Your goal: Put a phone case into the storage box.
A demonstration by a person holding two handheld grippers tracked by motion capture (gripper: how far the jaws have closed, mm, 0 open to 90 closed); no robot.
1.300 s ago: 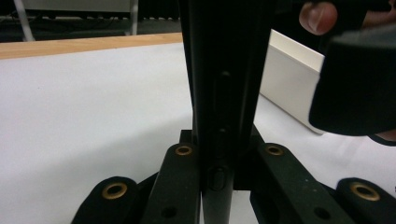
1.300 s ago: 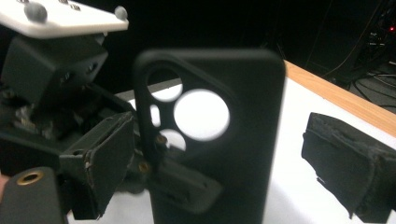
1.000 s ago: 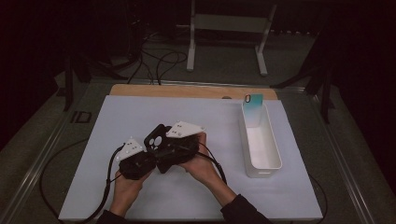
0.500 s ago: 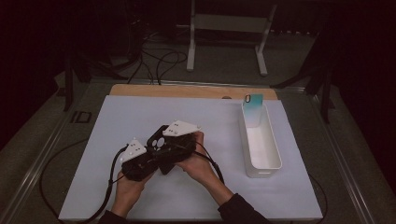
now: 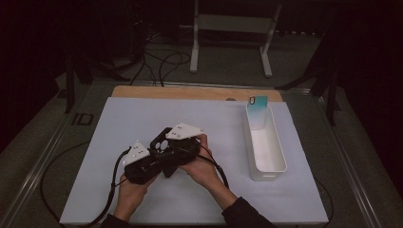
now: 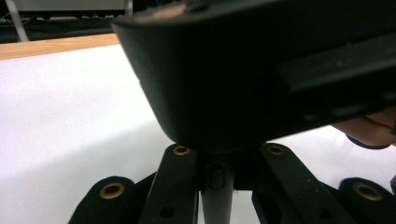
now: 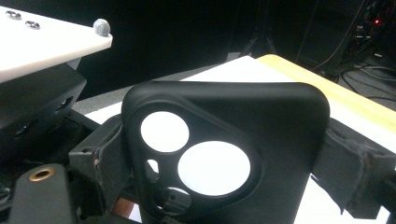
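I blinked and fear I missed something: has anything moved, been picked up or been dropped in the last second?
Nothing visibly changed. The right gripper keeps the black phone case clamped. The left gripper stays shut close beside it, and neither has shifted over the white mat. The white bin and the teal item standing in it are where they were.

Since a second ago the left gripper [image 5: 142,166] and its hand have shifted a little nearer and rightward, tucking closer under the right gripper [image 5: 173,149], so the black phone case [image 7: 224,154] now overlaps the left gripper more.
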